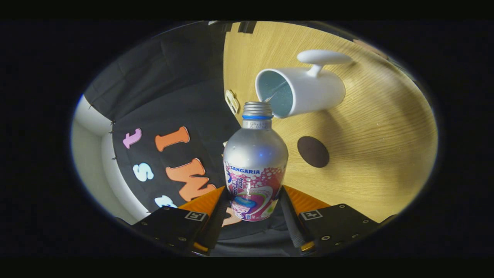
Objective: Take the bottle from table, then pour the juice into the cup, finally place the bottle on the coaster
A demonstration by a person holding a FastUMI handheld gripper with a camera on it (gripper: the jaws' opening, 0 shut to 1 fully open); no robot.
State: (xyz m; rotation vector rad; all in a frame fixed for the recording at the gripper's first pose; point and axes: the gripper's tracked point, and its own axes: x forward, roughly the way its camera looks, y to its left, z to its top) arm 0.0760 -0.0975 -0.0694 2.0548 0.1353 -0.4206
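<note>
- Gripper (pixel 252 206) fingers are seen clamped on the lower body of a silver aluminium drink bottle (pixel 254 162), one finger pressed against each side of its printed label
- Bottle is held tilted, rolled over with the whole view, so that its open neck is brought right to the rim of a white mug (pixel 305 90); whether neck and rim touch cannot be told
- A blue ring is seen round the neck, just below the bare screw thread
- White mug is seen on the wooden table (pixel 386 154), with its pale interior turned toward the bottle and its handle (pixel 322 58) on the side away from the coaster
- A thin pale streak is seen inside the mug near the bottle's mouth; whether it is liquid cannot be told
- A dark round coaster (pixel 313 151) is laid flat on the table, just beside the bottle's shoulder and near the mug, apart from both
- Table edge is met by the black cloth wall (pixel 181 77) behind the bottle, and a small pale tag (pixel 232 101) lies at that edge, near the mug
</note>
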